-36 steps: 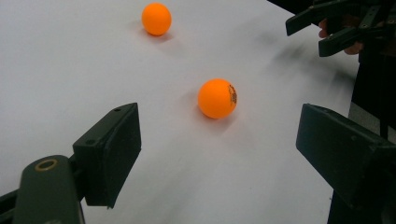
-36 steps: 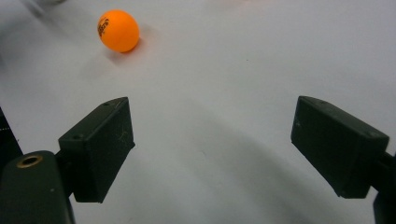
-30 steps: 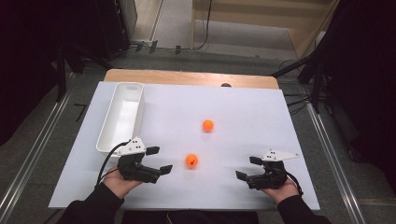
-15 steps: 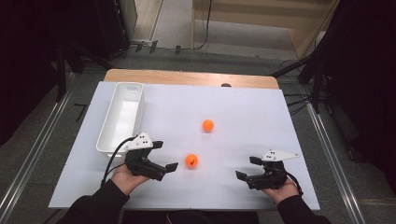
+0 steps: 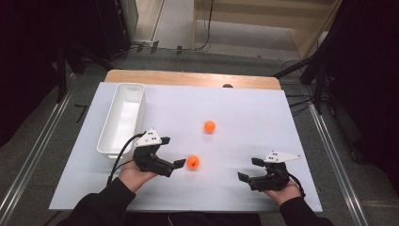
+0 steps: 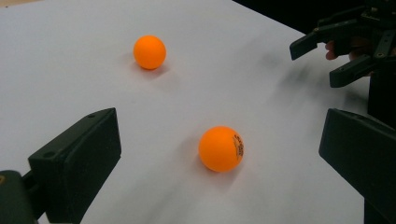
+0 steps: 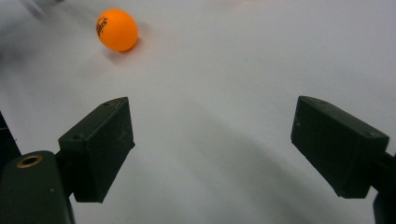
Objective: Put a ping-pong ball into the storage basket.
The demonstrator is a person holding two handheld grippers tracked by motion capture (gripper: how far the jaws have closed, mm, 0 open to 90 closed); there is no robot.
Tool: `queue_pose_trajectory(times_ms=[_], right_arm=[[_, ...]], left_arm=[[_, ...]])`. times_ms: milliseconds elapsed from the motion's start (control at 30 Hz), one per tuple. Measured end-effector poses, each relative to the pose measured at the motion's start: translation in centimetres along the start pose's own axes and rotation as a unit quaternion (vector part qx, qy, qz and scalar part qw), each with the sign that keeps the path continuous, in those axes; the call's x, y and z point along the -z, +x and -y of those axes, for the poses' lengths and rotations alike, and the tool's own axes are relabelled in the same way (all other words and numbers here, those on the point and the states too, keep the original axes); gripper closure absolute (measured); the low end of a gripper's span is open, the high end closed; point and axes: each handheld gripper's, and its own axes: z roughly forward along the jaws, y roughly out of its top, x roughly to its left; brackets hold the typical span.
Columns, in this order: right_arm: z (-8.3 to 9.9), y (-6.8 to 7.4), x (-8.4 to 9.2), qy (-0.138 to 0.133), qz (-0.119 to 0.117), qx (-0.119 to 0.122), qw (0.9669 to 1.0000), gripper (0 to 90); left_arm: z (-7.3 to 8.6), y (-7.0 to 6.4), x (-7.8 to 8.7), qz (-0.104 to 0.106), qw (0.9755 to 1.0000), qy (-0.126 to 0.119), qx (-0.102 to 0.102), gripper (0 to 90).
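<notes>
A small orange plastic ball with black print (image 5: 193, 162) lay on the white table sheet (image 5: 244, 117), near the person's edge and left of the middle. The left gripper (image 5: 175, 166) pointed at it from just beside it, its black jaws spread as wide as they went after having just been opening, and nothing was held between them; in the left gripper view the printed ball (image 6: 221, 149) sat on the sheet ahead of the jaws, between their lines but touched by neither. A second, plain orange ball (image 5: 209, 126) rested farther out on the sheet, well apart from the first. The right gripper (image 5: 249, 170) sat low at the right of the near edge, jaws wide apart and empty. A long white rectangular plastic tray (image 5: 109, 141) lay along the left side.
</notes>
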Motion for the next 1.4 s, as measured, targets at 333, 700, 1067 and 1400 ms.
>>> queue_pose_trajectory(times_ms=[333, 700, 1067, 1400], right_arm=[[0.0, -0.1, -0.1, -0.001, 0.001, 0.005, 1.0000, 11.6], [0.0, 0.0, -0.1, 0.003, 0.000, 0.004, 1.0000, 11.6], [0.0, -0.1, -0.1, 0.004, -0.002, 0.006, 1.0000, 11.6], [0.0, -0.1, -0.1, 0.004, -0.002, 0.006, 1.0000, 11.6]], left_arm=[[-0.4, -0.1, -1.2, 0.001, 1.0000, 0.004, -0.006, 0.0], [-0.8, -0.5, -2.8, 0.005, 0.9999, 0.007, -0.013, 0.0], [-1.1, -1.0, -4.4, 0.009, 0.9998, 0.002, -0.017, 0.0], [-1.2, -1.2, -5.6, 0.009, 0.9997, 0.001, -0.020, 0.0]])
